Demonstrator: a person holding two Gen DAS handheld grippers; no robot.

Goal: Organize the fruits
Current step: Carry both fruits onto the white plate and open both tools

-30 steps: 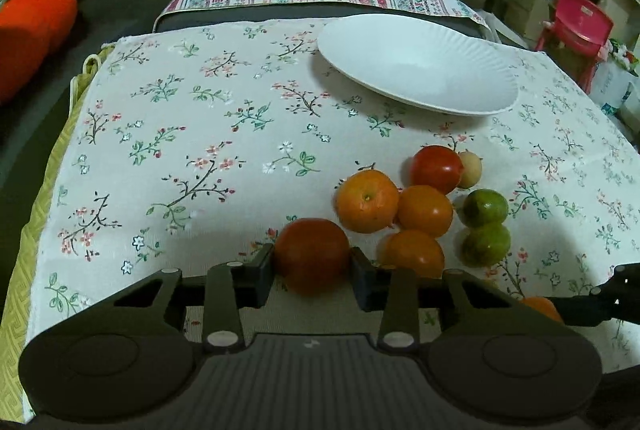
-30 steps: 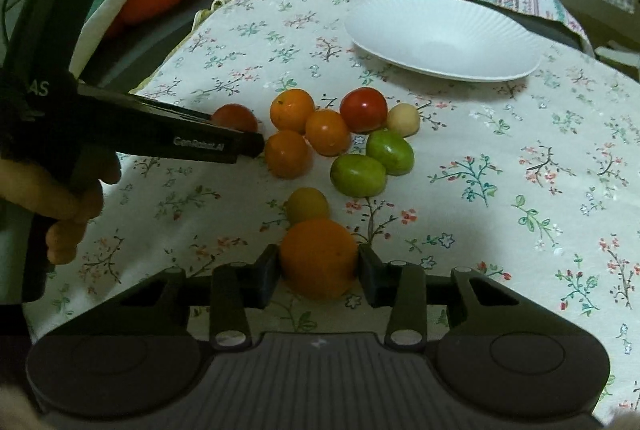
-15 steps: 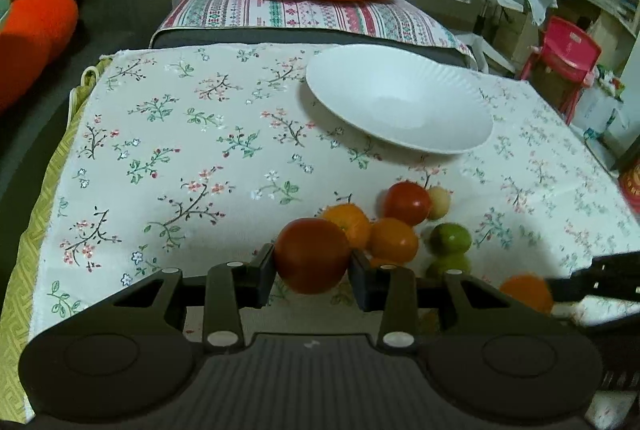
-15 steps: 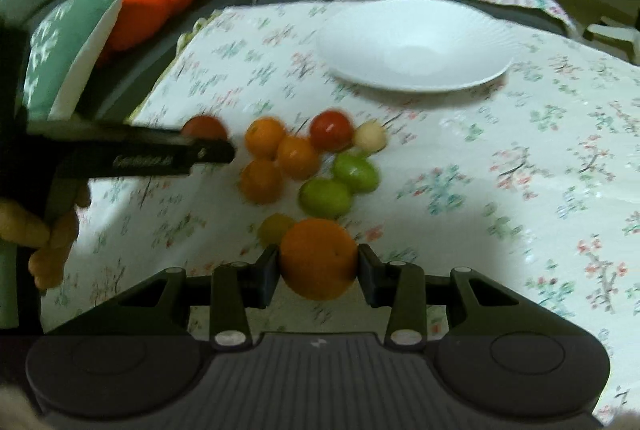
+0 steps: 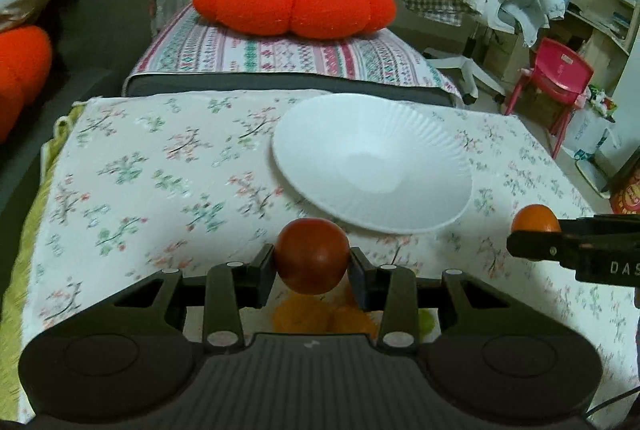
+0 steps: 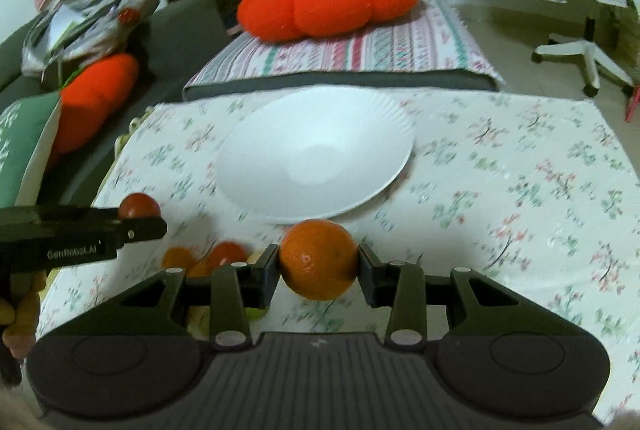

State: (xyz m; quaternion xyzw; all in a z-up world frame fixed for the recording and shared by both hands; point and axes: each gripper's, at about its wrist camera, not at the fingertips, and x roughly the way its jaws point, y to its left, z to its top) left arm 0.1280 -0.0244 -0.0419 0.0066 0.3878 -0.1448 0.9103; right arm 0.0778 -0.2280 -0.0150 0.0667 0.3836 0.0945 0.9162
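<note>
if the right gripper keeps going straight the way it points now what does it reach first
Most likely the white plate. The right gripper, its jaws shut on the orange, points at the plate's near rim, with only floral tablecloth between. Height above the cloth is unclear.

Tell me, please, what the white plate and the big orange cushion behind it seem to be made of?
White plate: probably paper or thin moulded pulp; matte, with fine radial ribs pressed round its rim. Orange cushion: plush fabric, fuzzy surface, stitched into lobes, with a green knitted-looking top.

Plate [image 5: 372, 166] on tablecloth [image 5: 160, 166], cushion [image 5: 294, 4] behind it, loose fruits [image 6: 200, 260] before it
</note>
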